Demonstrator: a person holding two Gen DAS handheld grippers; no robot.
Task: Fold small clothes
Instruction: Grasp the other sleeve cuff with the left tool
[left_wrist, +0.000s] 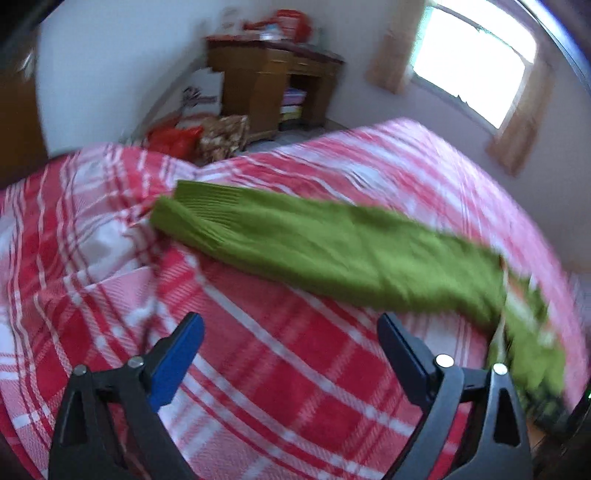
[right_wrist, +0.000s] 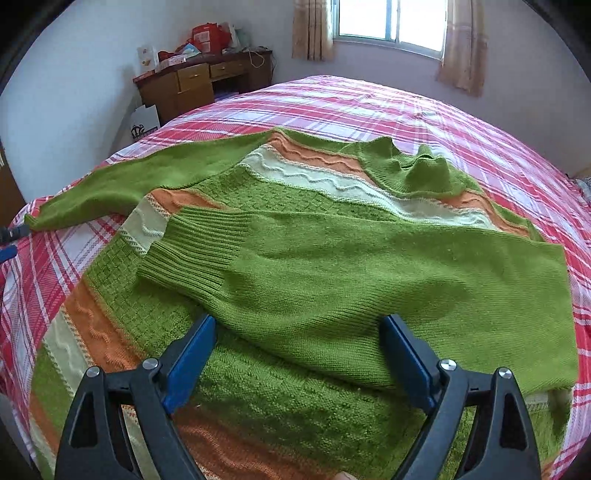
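A green knit sweater (right_wrist: 295, 229) with orange and white stripes lies spread on the red plaid bed. Its right sleeve (right_wrist: 332, 280) is folded across the body, ribbed cuff (right_wrist: 192, 254) toward the left. Its other sleeve (right_wrist: 122, 181) stretches out to the left; in the left wrist view that sleeve (left_wrist: 332, 251) lies across the bed, cuff (left_wrist: 192, 210) at the left. My left gripper (left_wrist: 291, 332) is open and empty, above the bedsheet just short of this sleeve. My right gripper (right_wrist: 299, 332) is open and empty, over the folded sleeve.
The bed (right_wrist: 406, 107) with its red plaid cover (left_wrist: 258, 369) fills the foreground. A wooden desk (right_wrist: 199, 81) with clutter stands at the far wall, bags (left_wrist: 192, 136) on the floor beside it. A curtained window (right_wrist: 391, 26) is behind the bed.
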